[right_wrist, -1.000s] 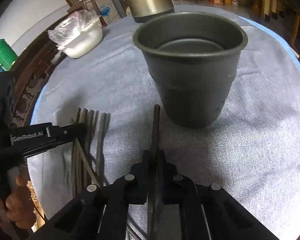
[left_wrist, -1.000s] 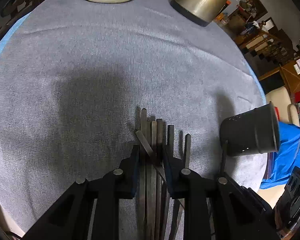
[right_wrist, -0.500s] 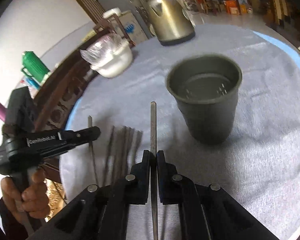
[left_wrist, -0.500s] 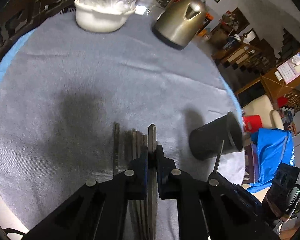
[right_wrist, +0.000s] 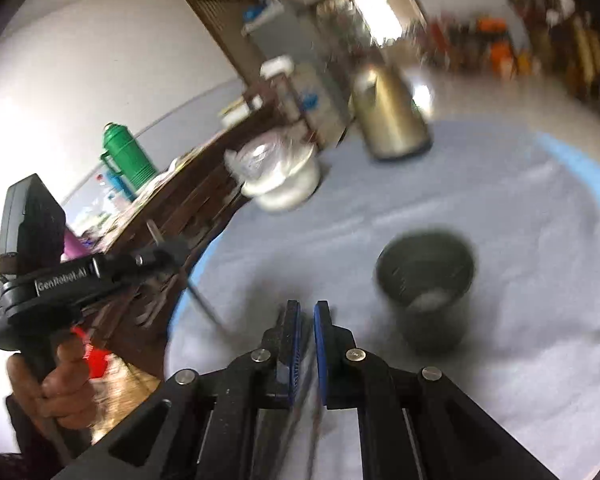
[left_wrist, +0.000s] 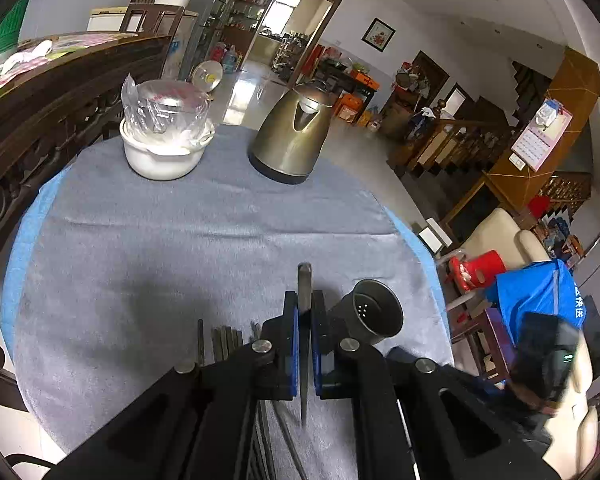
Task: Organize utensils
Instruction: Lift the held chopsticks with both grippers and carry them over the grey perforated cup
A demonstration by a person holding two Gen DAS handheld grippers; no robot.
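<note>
My left gripper (left_wrist: 305,296) is shut on a flat dark metal utensil (left_wrist: 305,276), held edge-on well above the cloth. Its tip pokes out past the fingertips. Several more utensils (left_wrist: 224,340) lie in a row on the grey cloth below. The dark perforated cup (left_wrist: 376,316) stands upright just right of them. The right wrist view is blurred. There my right gripper (right_wrist: 307,308) hangs above the cloth, left of the cup (right_wrist: 424,272). Its jaws are opening slightly, with a thin utensil (right_wrist: 311,420) low between the fingers. At the left the left gripper (right_wrist: 168,248) carries its slanted utensil (right_wrist: 204,300).
A white bowl with a plastic bag (left_wrist: 164,140) and a brass-coloured kettle (left_wrist: 292,136) stand at the far side of the round table (left_wrist: 220,208). A dark wooden bench (left_wrist: 40,120) runs along the left. A person's hand (right_wrist: 60,380) grips the left handle.
The left gripper shut on one utensil from the row and lifted it high. The right gripper also rose away from the cup, and its utensil's tip no longer sticks out past the fingertips.
</note>
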